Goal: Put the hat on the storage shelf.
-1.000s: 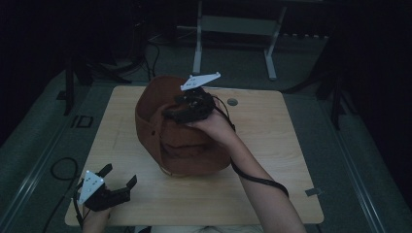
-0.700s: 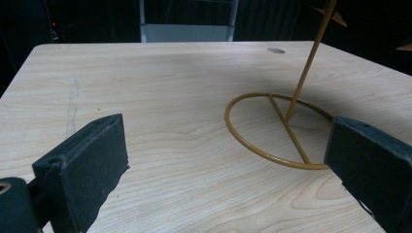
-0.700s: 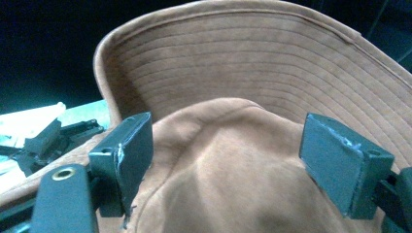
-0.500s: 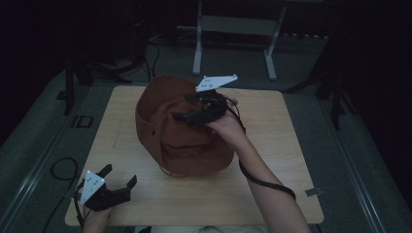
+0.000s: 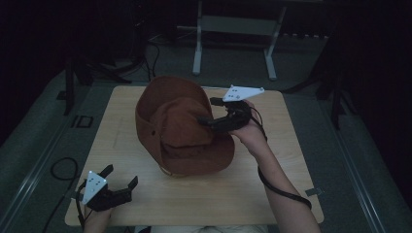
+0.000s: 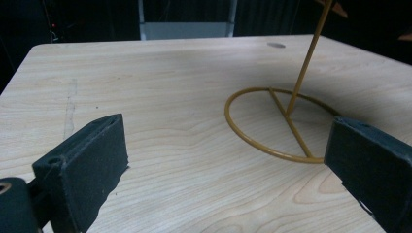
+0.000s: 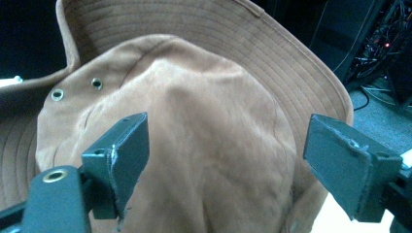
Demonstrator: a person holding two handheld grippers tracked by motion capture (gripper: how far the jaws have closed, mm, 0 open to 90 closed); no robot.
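Your right gripper has just been opening, jaws spread with nothing between them, at the hat's three o'clock on its stand. Back off gently. Left gripper rests open at seven o'clock.

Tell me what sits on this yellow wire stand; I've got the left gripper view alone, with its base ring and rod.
Observer: A brown brimmed hat hangs over the stand, in the high view.
Operator: Is the right claw gripping it?
Observer: No. The right claw has just been opening; its jaws stand wide before the crown, pads off the fabric.
Operator: Where's my left claw?
Observer: The left claw is open, by the table's near left corner.
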